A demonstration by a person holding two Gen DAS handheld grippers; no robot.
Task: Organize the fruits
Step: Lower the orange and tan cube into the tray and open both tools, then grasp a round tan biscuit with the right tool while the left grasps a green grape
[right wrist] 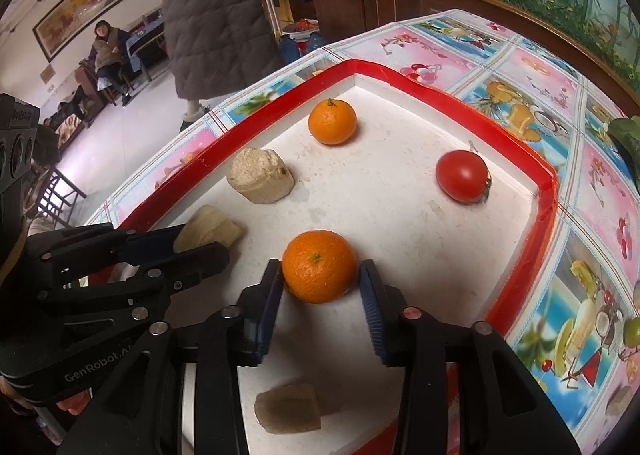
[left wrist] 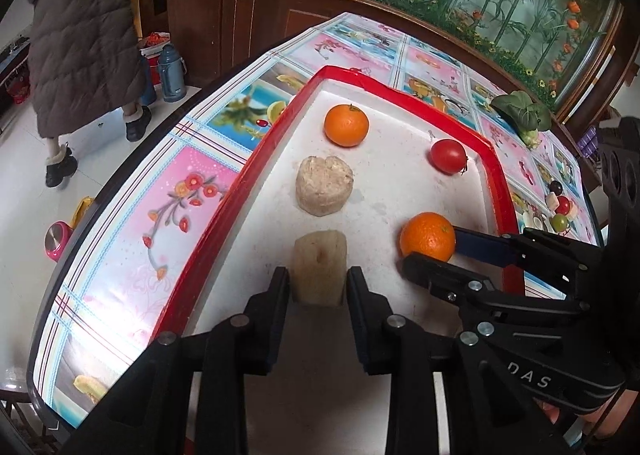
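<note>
Both grippers are down inside the red-rimmed tray [left wrist: 404, 95] on the patterned surface [left wrist: 192, 183], each parked around its own item. The left gripper [left wrist: 318, 279] has its fingers set narrow on either side of a pale cut chunk [left wrist: 319, 267], and I can see thin gaps on both sides, so it isn't squeezing. The right gripper [right wrist: 320, 283] is the same story with the near orange [right wrist: 319, 266]: the fingers bracket it, the left one looks right against the peel, the right one shows a sliver of daylight. I'd call that loose, not a hold.

The rest of the tray: a second orange [right wrist: 332, 121] at the far end, a tomato [right wrist: 462, 176] far right, a round beige lump [right wrist: 260, 176] on the left just beyond the pale chunk, and another brownish piece [right wrist: 289, 409] at the near edge under the right gripper.

My read is that this is a set-down step, with both pieces resting on the tray floor. Next move probably calls for spreading the fingers a bit more and lifting straight up, because that orange will roll if a pad drags it. Then it's on to another fruit, maybe the tomato.
</note>
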